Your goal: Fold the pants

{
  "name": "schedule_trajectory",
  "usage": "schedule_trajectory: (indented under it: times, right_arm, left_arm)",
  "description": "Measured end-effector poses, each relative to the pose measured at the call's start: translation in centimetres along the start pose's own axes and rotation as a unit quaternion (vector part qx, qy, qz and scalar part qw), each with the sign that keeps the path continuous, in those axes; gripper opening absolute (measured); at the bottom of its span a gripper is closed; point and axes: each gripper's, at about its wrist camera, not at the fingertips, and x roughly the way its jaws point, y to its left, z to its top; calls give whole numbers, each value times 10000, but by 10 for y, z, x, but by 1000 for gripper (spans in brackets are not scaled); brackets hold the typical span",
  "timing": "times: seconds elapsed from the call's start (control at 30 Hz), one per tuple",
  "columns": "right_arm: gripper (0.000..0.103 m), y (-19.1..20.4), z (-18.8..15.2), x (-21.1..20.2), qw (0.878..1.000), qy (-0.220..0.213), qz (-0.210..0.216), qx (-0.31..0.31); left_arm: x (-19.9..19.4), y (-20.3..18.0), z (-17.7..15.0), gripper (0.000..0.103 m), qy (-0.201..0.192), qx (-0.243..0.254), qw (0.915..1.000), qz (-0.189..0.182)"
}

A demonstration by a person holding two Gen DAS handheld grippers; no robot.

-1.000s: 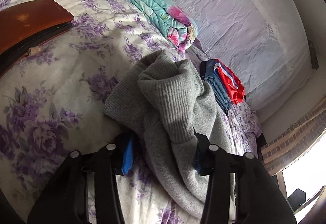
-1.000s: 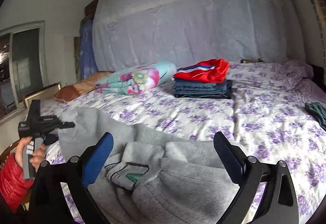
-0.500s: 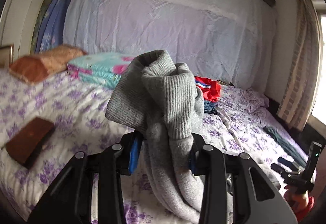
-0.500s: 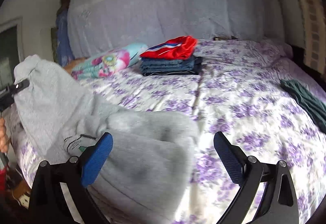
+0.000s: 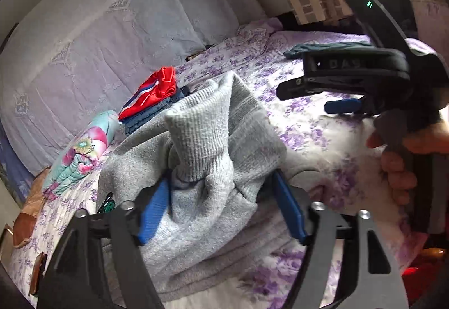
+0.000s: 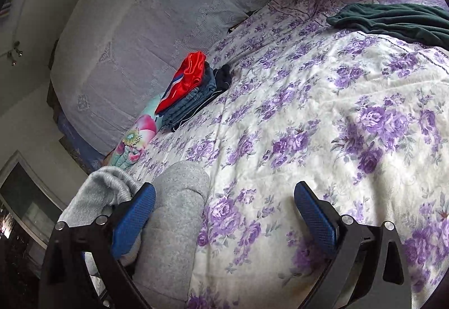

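Grey knit pants [image 5: 213, 157] lie bunched and doubled over on the bed's near left, ribbed cuff upright.

L gripper [image 5: 221, 210] jaws just opened wide; R gripper [image 6: 224, 213] gaping too, hand [image 5: 404, 157] on grip

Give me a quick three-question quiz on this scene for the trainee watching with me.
1. True or false: the red garment lies on top of the jeans stack.
2. What is between the pads of the left gripper? A: the grey pants. B: the floral pillow. C: nothing.
3. Short answer: in the right wrist view, what colour is the unfolded garment at the far edge of the bed?

Key
1. True.
2. A. The jaws have just been opening, with the ribbed cuff between them.
3. Dark green.
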Motion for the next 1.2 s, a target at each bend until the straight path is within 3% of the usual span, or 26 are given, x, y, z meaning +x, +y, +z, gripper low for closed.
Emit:
schedule_trajectory:
  times: [0.07, 0.23, 0.37, 0.47, 0.5, 0.57, 0.63, 0.7, 0.73, 0.77, 0.8, 0.93, 1.03, 1.1, 1.13, 1.2]
  right_arm:
    - [99, 1, 0, -3, 10000, -10, -16, -32]
    - [99, 4, -1, -6, 10000, -60, -37, -54]
    - [99, 43, 9, -21, 9967, -420, -168, -672]
    - [99, 103, 21, -38, 9840, -763, 152, -1606]
    - [99, 120, 23, -39, 9783, -795, 245, -1897]
    - [99, 147, 22, -31, 9664, -681, 202, -2469]
    - [99, 153, 10, -4, 9531, -248, -396, -2989]
    - [99, 131, -8, 37, 9350, 252, -1256, -3307]
    - [99, 111, -12, 48, 9426, 313, -1235, -3087]
    - [99, 92, -1, 56, 9596, 679, -999, -2540]
    - [99, 78, 7, 54, 9706, 694, -755, -2178]
    - [99, 67, 10, 61, 9766, 878, -485, -1904]
    - [99, 83, 6, 22, 9785, 250, -379, -2012]
    - [99, 104, 0, -15, 9718, -340, -262, -2321]
    - [99, 114, -4, -28, 9652, -461, -134, -2571]
    - [99, 129, -16, -34, 9519, -292, -181, -3044]
  left_arm:
    - [-13, 19, -3, 99, -18, -194, 9993, -329]
    - [-50, 67, -3, 99, -372, -862, 9956, 55]
    - [-44, 130, -4, 99, -174, -2052, 9785, 137]
    - [-16, 142, -10, 98, 229, -2568, 9654, -401]
    - [-5, 130, -12, 98, 364, -2455, 9674, -504]
    - [13, 88, -18, 98, 637, -1782, 9810, -418]
    - [16, 31, -30, 98, 430, -743, 9958, 313]
    - [9, 11, -42, 98, 50, -360, 9966, 746]
    - [7, 12, -42, 98, 75, -388, 9969, 674]
    - [8, 15, -43, 98, 147, -415, 9975, 545]
    - [7, 19, -44, 98, 111, -479, 9977, 460]
    - [1, 29, -46, 98, 105, -504, 9984, 252]
    - [-15, 44, -47, 98, 6, -702, 9975, 12]
    - [-27, 59, -44, 98, -157, -836, 9963, 101]
    - [-30, 64, -39, 98, -238, -872, 9956, 229]
    - [-30, 78, -31, 98, -312, -1007, 9938, 365]
